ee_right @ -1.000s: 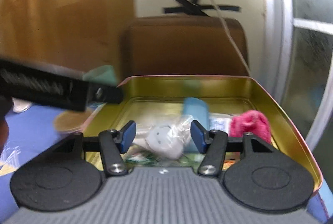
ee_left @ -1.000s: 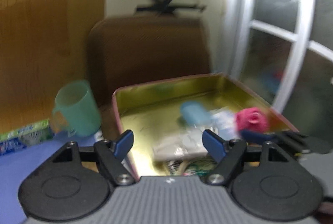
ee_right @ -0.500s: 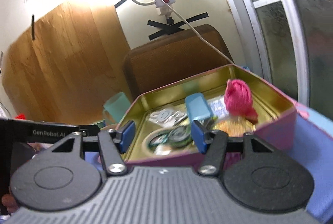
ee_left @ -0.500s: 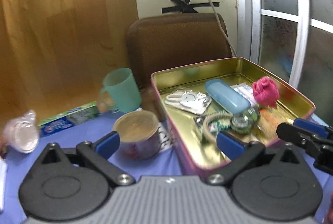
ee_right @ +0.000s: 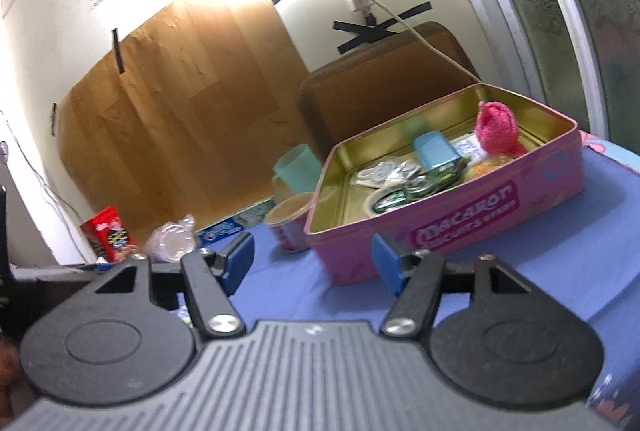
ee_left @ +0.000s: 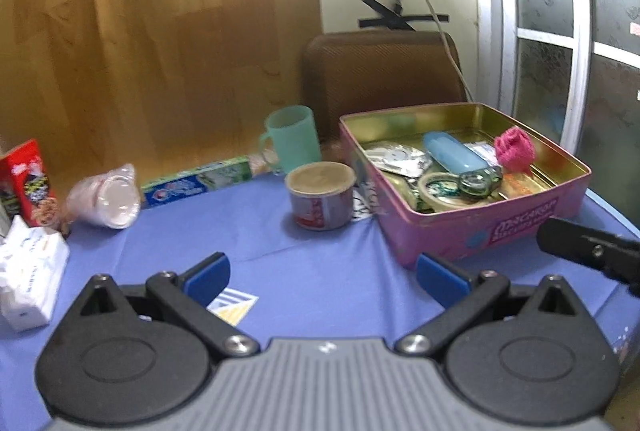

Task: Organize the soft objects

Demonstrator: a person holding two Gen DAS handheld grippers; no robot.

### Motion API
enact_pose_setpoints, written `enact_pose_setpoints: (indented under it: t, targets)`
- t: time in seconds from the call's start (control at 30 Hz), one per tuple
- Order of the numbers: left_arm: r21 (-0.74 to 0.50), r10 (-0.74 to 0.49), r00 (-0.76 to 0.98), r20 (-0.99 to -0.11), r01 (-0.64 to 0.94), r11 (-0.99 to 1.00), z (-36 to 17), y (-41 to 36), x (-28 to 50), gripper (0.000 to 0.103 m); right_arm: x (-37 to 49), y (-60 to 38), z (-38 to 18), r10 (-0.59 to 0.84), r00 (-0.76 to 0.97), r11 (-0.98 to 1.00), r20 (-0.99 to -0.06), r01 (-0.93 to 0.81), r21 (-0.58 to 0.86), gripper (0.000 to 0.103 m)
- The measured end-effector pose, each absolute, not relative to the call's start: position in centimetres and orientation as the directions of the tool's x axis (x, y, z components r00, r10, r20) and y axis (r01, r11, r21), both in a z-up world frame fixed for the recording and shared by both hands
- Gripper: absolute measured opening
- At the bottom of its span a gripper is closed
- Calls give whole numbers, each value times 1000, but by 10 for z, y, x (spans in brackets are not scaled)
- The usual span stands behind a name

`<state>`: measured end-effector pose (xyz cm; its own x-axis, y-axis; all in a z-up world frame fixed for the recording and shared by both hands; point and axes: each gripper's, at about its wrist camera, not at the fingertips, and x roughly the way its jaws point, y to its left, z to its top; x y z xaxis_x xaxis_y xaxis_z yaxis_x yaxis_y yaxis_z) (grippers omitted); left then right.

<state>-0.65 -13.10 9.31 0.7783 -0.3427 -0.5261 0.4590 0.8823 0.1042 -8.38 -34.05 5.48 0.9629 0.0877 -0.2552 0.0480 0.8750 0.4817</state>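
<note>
A pink tin box (ee_left: 504, 227) (ee_right: 460, 215) with a gold inside stands on the blue tablecloth. In it lie a pink knitted ball (ee_left: 514, 147) (ee_right: 496, 127), a light blue case (ee_left: 452, 151) (ee_right: 434, 151), a clear bag with a white item (ee_left: 396, 159), a tape roll (ee_left: 436, 187) and small clutter. My left gripper (ee_left: 324, 275) is open and empty, low over the cloth, in front of the box and to its left. My right gripper (ee_right: 312, 259) is open and empty, just in front of the box's near wall.
Left of the box stand a small can (ee_left: 320, 197) and a teal mug (ee_left: 292, 139). A toothpaste box (ee_left: 196, 183), a crumpled plastic cup (ee_left: 106, 197), a red snack box (ee_left: 28, 179) and a white tissue pack (ee_left: 28, 279) lie further left. A brown chair back (ee_left: 380, 79) is behind.
Both grippers have pulled back and away from the box; a second ago they were over its inside. Both stay open and empty. The box contents lie as before.
</note>
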Motion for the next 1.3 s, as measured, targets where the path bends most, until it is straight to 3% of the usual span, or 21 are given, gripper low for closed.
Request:
enact_pose_setpoints:
  t: [0.23, 0.7, 1.3]
  targets:
    - [131, -302, 799, -520, 424, 896, 82, -110, -17, 103, -93, -319, 57, 106, 963, 860, -247, 36, 508, 76]
    - [222, -194, 811, -552, 367, 903, 64, -100, -28, 103, -87, -310, 45, 126, 952, 829, -280, 55, 557, 78]
    - [214, -194, 786, -586, 382, 899, 53, -105, -27, 103, -84, -309, 41, 111, 953, 830, -282, 67, 554, 78]
